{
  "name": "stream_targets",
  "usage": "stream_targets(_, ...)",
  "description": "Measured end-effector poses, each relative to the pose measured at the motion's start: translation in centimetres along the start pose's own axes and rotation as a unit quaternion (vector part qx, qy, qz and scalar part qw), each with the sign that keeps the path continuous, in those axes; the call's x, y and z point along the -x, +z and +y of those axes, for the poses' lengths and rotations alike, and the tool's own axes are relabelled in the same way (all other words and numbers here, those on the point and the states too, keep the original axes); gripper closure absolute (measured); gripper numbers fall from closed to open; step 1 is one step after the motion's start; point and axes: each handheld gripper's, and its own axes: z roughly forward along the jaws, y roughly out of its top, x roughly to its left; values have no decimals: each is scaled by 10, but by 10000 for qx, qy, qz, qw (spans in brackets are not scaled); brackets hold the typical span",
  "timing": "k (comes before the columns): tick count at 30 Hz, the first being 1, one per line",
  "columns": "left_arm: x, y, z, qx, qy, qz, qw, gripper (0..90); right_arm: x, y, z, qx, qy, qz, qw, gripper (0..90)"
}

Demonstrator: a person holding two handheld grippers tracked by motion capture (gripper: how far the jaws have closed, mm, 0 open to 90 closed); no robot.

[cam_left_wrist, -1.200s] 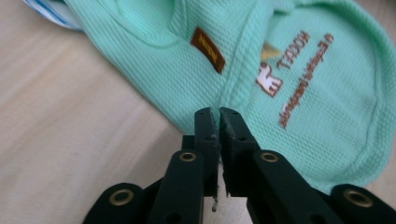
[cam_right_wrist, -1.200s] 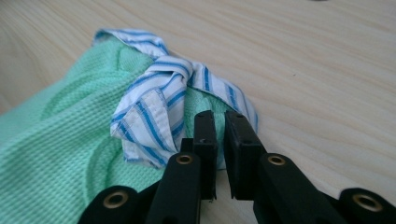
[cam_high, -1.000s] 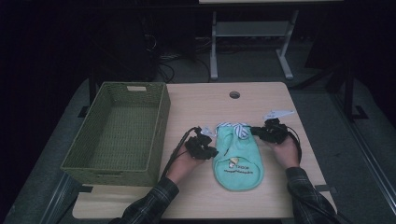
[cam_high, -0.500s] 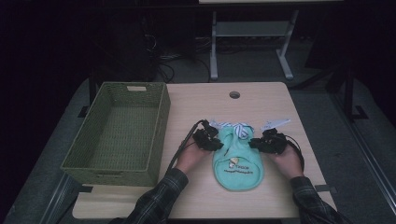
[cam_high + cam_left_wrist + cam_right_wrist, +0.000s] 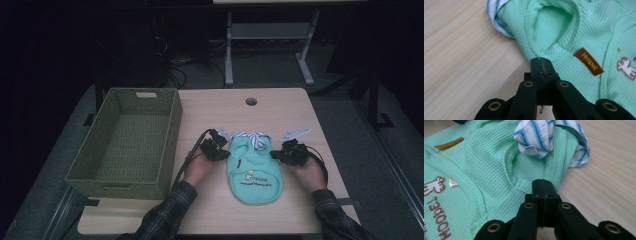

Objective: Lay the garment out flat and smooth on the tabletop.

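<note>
the green shirt (image 5: 253, 167) lies flat on the table (image 5: 300, 210), just right of the basket (image 5: 125, 140), striped collar (image 5: 252, 137) at its far end. the left gripper (image 5: 220, 150) is pinched closed on the shirt's edge below one armhole; the right gripper (image 5: 280, 154) is closed on the opposite edge the same way. both bites look thin, right at the hem (image 5: 541, 53), so a lift or fold could pull the cloth free. uneven pulling might also bunch the shirt toward one side or drag it across the table.
</note>
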Motion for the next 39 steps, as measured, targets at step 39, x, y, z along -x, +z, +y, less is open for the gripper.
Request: stream_targets(39,-29,-14,51,510,92,-156,9985,560,15,-17,34,574,83,206,9981,761)
